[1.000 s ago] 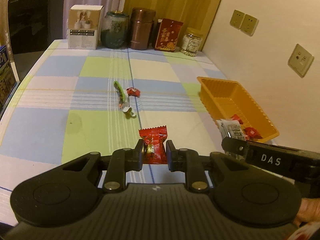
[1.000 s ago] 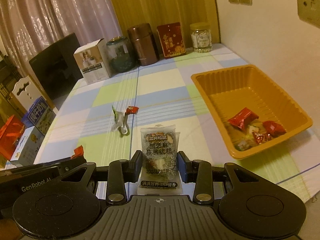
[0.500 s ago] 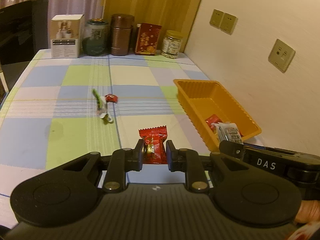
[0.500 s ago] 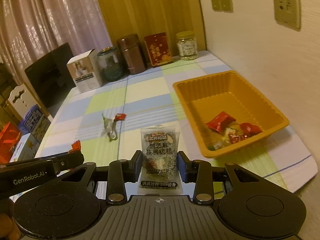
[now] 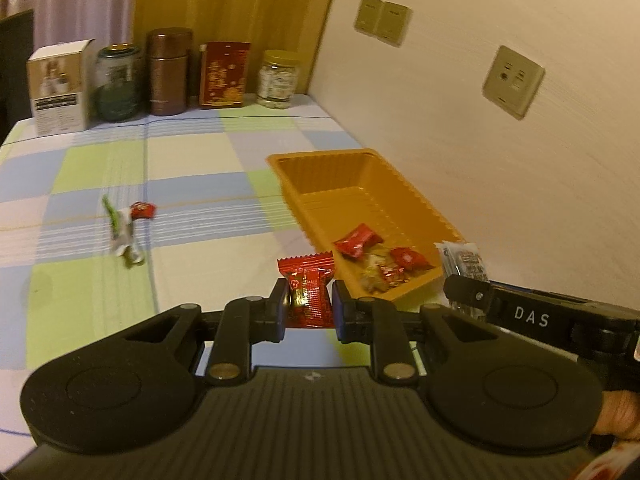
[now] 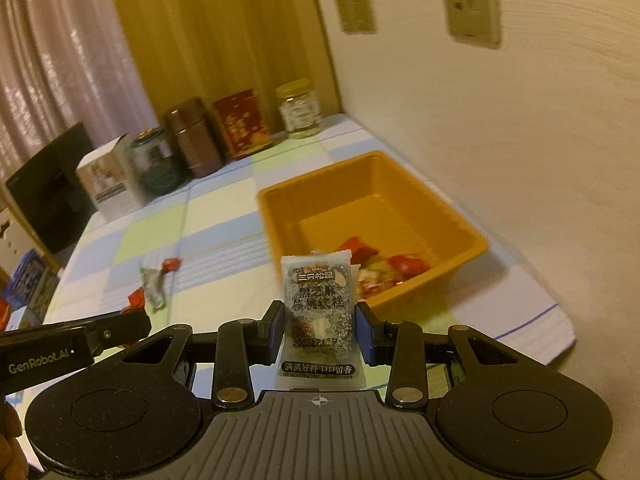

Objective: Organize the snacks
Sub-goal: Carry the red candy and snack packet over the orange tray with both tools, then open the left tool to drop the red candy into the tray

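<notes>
My left gripper (image 5: 309, 307) is shut on a red snack packet (image 5: 307, 292), held above the table just left of the orange tray's near end. My right gripper (image 6: 319, 326) is shut on a grey sesame-walnut cake packet (image 6: 318, 304), held in front of the orange tray (image 6: 464, 236). The tray (image 5: 404, 196) holds several wrapped snacks (image 5: 380, 258) at its near end. The right gripper and its packet (image 5: 464, 260) also show in the left wrist view. Loose snacks lie on the checked tablecloth: a green and white one (image 5: 120, 228) and a small red one (image 5: 143, 210).
Along the far table edge stand a white box (image 5: 60, 86), a green jar (image 5: 118, 82), a brown canister (image 5: 168, 70), a red box (image 5: 224, 74) and a glass jar (image 5: 278, 78). The wall runs close along the tray's right side.
Both grippers have swung right and moved closer to the orange tray, each still holding its packet. The tray now fills more of both views.
</notes>
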{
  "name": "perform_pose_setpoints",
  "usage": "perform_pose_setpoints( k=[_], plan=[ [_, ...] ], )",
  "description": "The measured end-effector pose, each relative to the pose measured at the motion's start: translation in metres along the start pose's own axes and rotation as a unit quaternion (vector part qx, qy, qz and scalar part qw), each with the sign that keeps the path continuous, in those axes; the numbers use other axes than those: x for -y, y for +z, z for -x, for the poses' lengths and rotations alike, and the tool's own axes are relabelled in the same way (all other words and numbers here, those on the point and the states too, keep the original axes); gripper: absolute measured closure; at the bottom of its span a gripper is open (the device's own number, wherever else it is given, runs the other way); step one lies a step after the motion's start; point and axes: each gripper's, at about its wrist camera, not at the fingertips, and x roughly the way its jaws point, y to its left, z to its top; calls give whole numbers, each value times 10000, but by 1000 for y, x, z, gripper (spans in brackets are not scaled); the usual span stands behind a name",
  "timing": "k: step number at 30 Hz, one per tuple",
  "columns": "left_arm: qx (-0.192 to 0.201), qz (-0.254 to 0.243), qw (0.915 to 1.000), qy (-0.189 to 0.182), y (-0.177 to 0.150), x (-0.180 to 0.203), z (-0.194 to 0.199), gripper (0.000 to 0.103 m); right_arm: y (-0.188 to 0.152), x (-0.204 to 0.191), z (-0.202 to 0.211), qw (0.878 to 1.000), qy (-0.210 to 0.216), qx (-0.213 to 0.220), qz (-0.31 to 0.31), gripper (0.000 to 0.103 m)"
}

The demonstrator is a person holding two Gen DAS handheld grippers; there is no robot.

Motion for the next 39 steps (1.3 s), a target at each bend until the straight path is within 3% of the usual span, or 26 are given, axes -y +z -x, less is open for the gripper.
perform_pose_setpoints(
  k=[17,36,38,39],
  plan=[
    [-129,-245,9992,-274,27,44,-58,83,29,53,-25,9996,-216,4,-207,65],
    [-393,-369,9980,-324,45,57,-129,83,63,77,-71,9991,-225,5,-348,65],
    [-392,-403,9980,-304,47,57,-135,77,63,78,-73,9990,-230,-7,-383,65],
    [-381,-418,9980,-267,48,57,-136,65,63,79,-73,9990,-235,-17,-392,65]
  ],
)
